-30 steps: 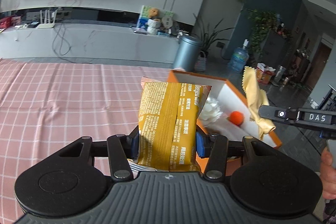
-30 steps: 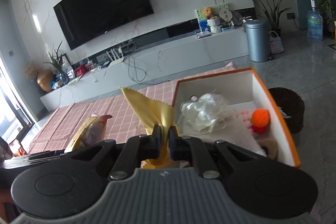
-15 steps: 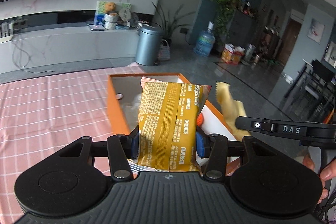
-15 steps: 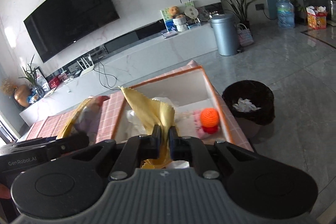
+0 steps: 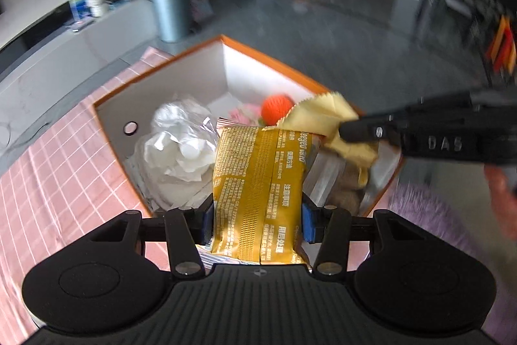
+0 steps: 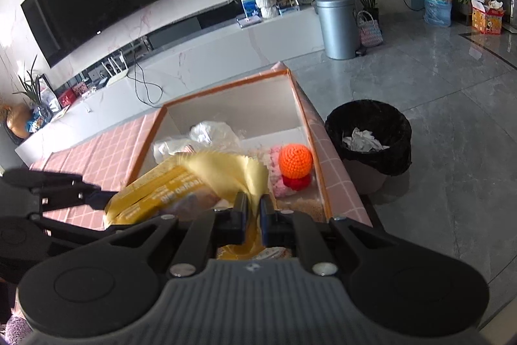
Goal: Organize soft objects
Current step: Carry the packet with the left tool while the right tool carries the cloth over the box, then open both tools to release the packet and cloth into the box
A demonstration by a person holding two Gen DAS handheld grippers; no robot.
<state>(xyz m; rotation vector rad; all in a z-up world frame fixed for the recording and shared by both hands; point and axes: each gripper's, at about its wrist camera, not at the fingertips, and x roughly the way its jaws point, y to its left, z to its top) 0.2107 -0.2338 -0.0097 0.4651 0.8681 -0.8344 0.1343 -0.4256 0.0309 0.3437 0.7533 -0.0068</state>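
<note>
Left hand-held gripper (image 5: pixel 257 223): pointed forward and down over the near edge of the box (image 5: pixel 181 54), blue pads clamped on either side of a snack bag (image 5: pixel 258 193), which stands upright between them with its top over the box interior. Right hand-held gripper (image 6: pixel 253 210): angled in from the right side above the box, jaws pinched on a cloth (image 6: pixel 232 173); in the left wrist view its black finger marked "DAS" reaches across, the person's hand behind it blurred and cut off by the frame edge. Snack bag: glossy yellow-gold foil, crimped seam, printed text. Cloth: thin pale-yellow fabric with a zigzag edge, drooping over the bag's top corner. Box: rigid card, orange outside, white inside, rectangular, resting on a surface (image 5: pixel 48 183) covered by a pink checked covering. Contents: crumpled clear plastic wrap with white material (image 5: pixel 181 144), an orange crocheted ball (image 6: pixel 295 160) sitting on a red knitted base against pink fluffy fabric; further items below the bag are hidden. Background of the left wrist view is motion-blurred. A black-lined waste bin (image 6: pixel 368 131) stands on the floor beside the surface.
</note>
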